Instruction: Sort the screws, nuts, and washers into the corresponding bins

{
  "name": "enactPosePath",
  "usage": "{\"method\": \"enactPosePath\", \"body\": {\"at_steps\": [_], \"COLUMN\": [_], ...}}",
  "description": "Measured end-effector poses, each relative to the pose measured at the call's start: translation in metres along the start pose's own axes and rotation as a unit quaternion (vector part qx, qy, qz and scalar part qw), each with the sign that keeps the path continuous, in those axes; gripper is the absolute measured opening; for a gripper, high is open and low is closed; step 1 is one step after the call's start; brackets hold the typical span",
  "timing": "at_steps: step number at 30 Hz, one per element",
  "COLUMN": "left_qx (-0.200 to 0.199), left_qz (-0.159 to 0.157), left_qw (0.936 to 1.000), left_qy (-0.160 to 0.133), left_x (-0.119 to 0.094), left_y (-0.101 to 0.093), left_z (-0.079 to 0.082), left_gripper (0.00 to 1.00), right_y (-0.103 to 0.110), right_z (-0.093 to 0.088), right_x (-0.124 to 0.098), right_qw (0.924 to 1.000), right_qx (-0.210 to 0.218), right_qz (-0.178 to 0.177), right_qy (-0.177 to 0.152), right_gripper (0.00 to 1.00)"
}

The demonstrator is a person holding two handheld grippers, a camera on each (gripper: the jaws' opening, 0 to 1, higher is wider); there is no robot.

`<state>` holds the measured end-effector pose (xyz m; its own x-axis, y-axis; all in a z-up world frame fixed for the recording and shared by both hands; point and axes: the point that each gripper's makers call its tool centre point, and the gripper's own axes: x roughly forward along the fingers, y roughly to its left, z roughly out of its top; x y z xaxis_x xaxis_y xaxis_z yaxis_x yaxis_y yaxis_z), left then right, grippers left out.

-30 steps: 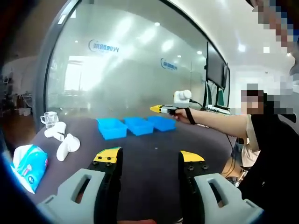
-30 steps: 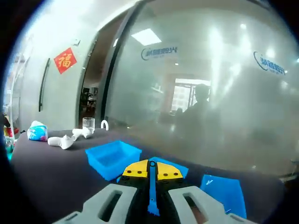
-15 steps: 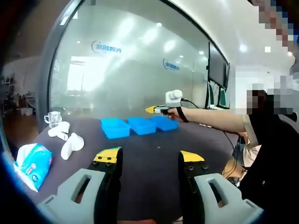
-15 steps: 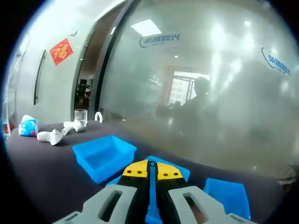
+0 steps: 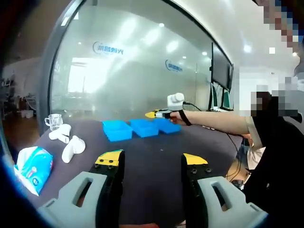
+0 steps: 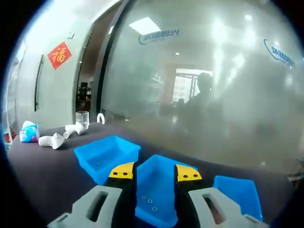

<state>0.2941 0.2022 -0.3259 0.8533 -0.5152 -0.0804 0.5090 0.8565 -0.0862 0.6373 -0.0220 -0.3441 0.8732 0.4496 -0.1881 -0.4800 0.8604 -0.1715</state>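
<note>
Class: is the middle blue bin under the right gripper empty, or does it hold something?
Not empty. In the right gripper view, the middle bin has a few small ring-shaped pieces on its floor, seen between the open right gripper.

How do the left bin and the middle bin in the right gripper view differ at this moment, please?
The left bin stands clear of the right gripper; the middle bin lies between its open jaws. A few small pale pieces rest in the middle bin; the left bin looks bare apart from faint specks. Both are blue, open-topped and rectangular.

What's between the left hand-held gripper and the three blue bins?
In the left gripper view, bare dark table lies between the left hand-held gripper and the blue bins, plus one tiny speck.
</note>
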Motion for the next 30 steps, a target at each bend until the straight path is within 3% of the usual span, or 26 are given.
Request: {"method": "enactPosePath", "body": {"at_steps": [13,23,30], "left_qx": [0.0,0.004,0.007], "left_qz": [0.004,0.002,-0.002], "left_qw": [1.0,1.0,1.0], "left_qy": [-0.003,-0.001,0.003], "left_x": [-0.002,0.0,0.002], "left_y": [0.003,0.001,-0.002], "left_z": [0.002,0.001,0.0], "left_gripper": [0.47,0.47,0.47], "right_y": [0.015,0.044,0.058], "right_z": [-0.001,0.002,-0.014], "right_x": [-0.047,-0.113,-0.171], "right_qw": [0.9993,0.9962,0.9939], "right_qx": [-0.008,-0.001,-0.016], "right_qz": [0.028,0.066,0.089], "right_qy": [-0.022,-0.057,-0.062], "right_gripper": [0.29,0.29,0.29]}}
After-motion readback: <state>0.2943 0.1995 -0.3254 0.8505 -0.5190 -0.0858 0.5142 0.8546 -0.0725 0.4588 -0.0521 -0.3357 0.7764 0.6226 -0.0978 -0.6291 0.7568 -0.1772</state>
